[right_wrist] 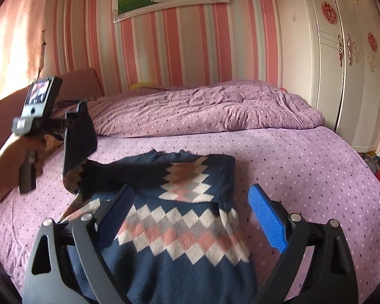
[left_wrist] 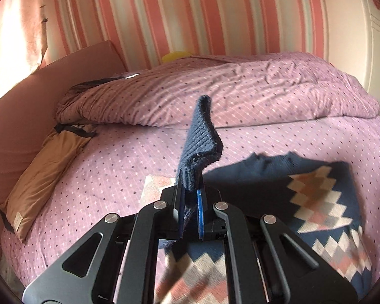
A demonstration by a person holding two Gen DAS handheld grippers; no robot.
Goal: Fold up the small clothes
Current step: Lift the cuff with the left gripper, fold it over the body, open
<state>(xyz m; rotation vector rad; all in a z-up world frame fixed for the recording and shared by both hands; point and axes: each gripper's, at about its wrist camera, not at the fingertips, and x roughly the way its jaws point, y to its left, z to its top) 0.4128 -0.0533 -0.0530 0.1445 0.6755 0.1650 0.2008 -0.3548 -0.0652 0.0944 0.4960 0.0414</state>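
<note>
A navy sweater [right_wrist: 179, 230] with a diamond band lies on a bed [right_wrist: 304, 167] covered in a dotted purple sheet. The left gripper [left_wrist: 190, 197] is clamped on the ribbed cuff of its sleeve [left_wrist: 200, 141], lifted clear of the bed. The right gripper [right_wrist: 192, 217] hovers over the sweater's body, jaws wide apart and empty. A folded duvet [right_wrist: 215, 106] lies beyond, near a white wardrobe [right_wrist: 342, 63].

Both wrist views close above bed [left_wrist: 101, 157], facing striped wall [right_wrist: 190, 50]; sweater [right_wrist: 179, 228] shared, lower frame.
</note>
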